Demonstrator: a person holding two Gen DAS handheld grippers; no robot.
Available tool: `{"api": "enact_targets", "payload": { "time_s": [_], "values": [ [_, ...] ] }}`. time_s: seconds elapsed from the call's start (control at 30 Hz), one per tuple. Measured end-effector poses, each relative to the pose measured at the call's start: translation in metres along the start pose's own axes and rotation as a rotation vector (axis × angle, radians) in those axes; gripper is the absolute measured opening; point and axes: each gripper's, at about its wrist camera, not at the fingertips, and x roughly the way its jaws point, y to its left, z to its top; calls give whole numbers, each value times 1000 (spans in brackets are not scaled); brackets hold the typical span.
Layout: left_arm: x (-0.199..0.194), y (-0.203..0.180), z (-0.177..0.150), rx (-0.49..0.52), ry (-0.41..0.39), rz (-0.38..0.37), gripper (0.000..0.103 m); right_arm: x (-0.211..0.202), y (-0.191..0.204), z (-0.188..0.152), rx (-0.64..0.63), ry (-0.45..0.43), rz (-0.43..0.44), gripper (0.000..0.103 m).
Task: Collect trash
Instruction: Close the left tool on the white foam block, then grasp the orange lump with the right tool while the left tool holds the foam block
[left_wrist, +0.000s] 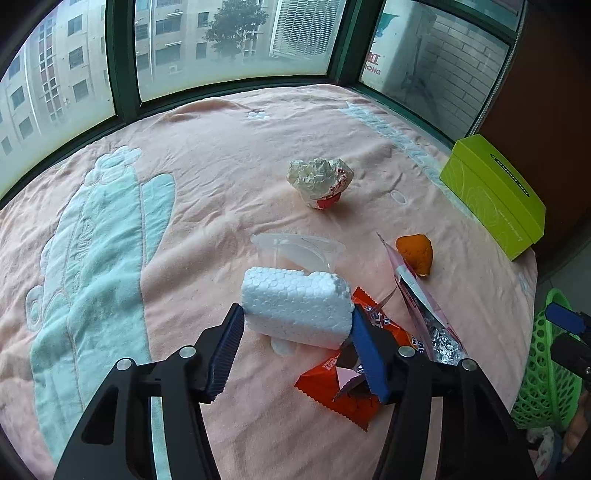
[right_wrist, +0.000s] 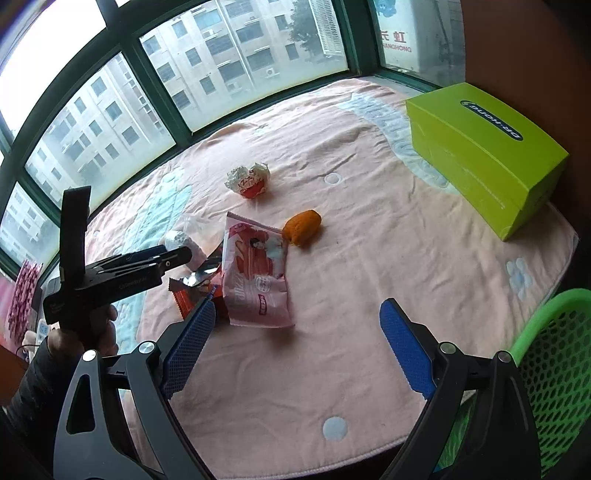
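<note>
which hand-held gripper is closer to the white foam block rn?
Left. The left hand-held gripper has the foam block between its fingers, pads against both ends. The right hand-held gripper is open over bare cloth near the green basket, well away from the block.

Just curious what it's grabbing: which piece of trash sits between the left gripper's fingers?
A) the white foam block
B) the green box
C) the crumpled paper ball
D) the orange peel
A: the white foam block sits between the left gripper fingers, both blue pads against its sides.
</note>
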Motion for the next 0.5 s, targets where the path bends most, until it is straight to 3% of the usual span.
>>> {"api": "enact_targets", "payload": {
  "time_s": [0.13,0.5],
  "values": [
    [-10,3,0,-6,-19,-9,57,16,1,14,6,15,3,85],
    [-42,11,-5,-37,-60,-26,57,82,-8,54,136,113,43,63]
  ]
}}
